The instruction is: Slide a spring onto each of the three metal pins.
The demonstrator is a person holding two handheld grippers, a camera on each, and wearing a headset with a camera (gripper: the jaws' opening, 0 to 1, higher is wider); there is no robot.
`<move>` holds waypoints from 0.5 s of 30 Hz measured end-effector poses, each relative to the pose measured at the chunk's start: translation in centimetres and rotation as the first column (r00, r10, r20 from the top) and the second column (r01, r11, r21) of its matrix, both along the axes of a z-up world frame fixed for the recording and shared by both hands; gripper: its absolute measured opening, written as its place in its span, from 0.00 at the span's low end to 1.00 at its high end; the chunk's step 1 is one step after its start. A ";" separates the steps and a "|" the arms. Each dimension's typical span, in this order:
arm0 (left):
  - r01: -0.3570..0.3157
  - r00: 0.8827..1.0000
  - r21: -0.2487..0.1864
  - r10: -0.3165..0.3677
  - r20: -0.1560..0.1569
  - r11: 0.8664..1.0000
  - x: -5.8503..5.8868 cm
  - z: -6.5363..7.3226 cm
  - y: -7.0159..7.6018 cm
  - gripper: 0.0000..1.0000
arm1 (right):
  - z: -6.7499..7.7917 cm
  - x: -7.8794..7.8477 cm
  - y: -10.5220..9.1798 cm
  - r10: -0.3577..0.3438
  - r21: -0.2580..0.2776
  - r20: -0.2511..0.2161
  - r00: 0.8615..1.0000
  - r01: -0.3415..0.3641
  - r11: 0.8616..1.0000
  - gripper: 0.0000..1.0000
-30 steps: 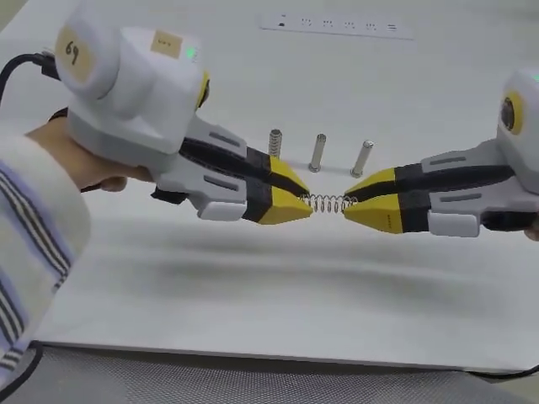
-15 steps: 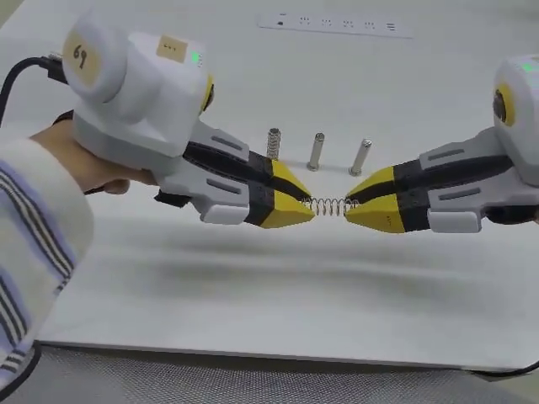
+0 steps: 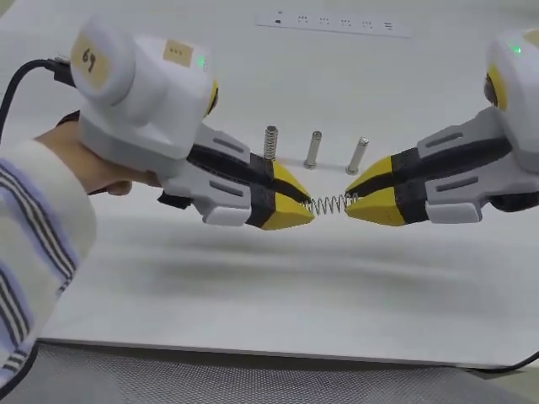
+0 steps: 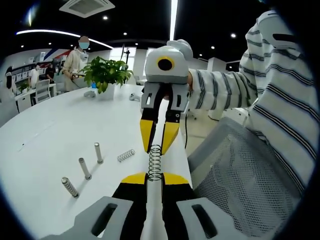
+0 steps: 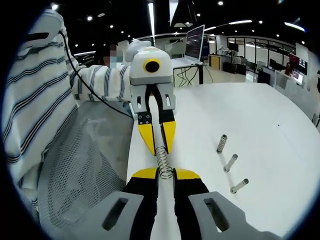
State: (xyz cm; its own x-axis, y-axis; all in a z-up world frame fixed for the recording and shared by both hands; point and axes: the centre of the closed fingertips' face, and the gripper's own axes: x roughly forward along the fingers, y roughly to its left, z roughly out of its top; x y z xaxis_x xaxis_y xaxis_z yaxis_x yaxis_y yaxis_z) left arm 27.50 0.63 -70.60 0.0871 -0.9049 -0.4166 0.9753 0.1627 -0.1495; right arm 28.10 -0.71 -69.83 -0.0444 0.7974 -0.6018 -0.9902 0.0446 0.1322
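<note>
A small steel spring [image 3: 330, 203] hangs in the air above the white table [image 3: 278, 286], held at both ends. My left gripper [image 3: 308, 211] is shut on its left end and my right gripper [image 3: 349, 199] on its right end. The spring [image 4: 155, 160] runs from my own jaws up to the other gripper's yellow fingers [image 4: 146, 137]; the right gripper view shows the same spring [image 5: 162, 157]. Behind stand three metal pins: the left pin [image 3: 270, 143] carries a spring, while the middle pin [image 3: 314, 149] and right pin [image 3: 358, 156] are bare. Another loose spring [image 4: 126, 155] lies near the pins.
A white power strip [image 3: 333, 23] lies at the table's far edge. A potted plant [image 4: 105, 72] stands further along the table, and a laptop [image 5: 194, 42] at its other end. A mesh chair [image 4: 235, 170] is at the near side. People stand in the background.
The right gripper has risen slightly, so the held spring now slants up to the right. Both grippers keep their grip.
</note>
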 end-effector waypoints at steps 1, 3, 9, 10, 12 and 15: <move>0.000 1.000 -0.001 0.000 0.001 1.000 0.0 0.0 0.0 0.03 | -0.1 0.0 -0.1 0.001 -0.010 0.002 1.000 -0.001 1.000 0.08; 0.004 1.000 0.001 -0.004 -0.002 1.000 -0.1 -0.1 -0.1 0.03 | -0.2 -0.3 -0.1 0.019 -0.044 0.011 1.000 -0.019 0.999 0.08; 0.010 1.000 0.023 -0.010 -0.005 1.000 -0.3 -0.8 -0.3 0.03 | -0.3 -0.5 0.0 0.050 -0.101 0.022 0.999 -0.047 0.994 0.08; 0.011 1.000 0.021 -0.011 -0.004 1.000 -0.3 -0.8 -0.4 0.03 | -0.3 -0.6 0.0 0.056 -0.111 0.027 0.998 -0.053 0.992 0.08; 0.011 1.000 0.019 -0.011 -0.001 1.000 -0.3 -0.9 -0.5 0.03 | -0.4 -0.5 0.0 0.066 -0.131 0.036 0.997 -0.061 0.989 0.08; 0.010 1.000 0.012 -0.010 -0.002 1.000 -0.2 -1.0 -0.7 0.03 | -0.4 -0.5 -0.2 0.080 -0.168 0.052 0.995 -0.071 0.983 0.08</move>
State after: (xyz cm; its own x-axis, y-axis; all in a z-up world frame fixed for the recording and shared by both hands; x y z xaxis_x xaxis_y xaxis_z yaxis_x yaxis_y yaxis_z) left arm 27.27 -0.04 -71.64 0.0776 -0.9008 -0.4273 0.9766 0.1549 -0.1490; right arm 27.61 -0.87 -70.27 -0.0620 0.6824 -0.7284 -0.9973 -0.0142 0.0716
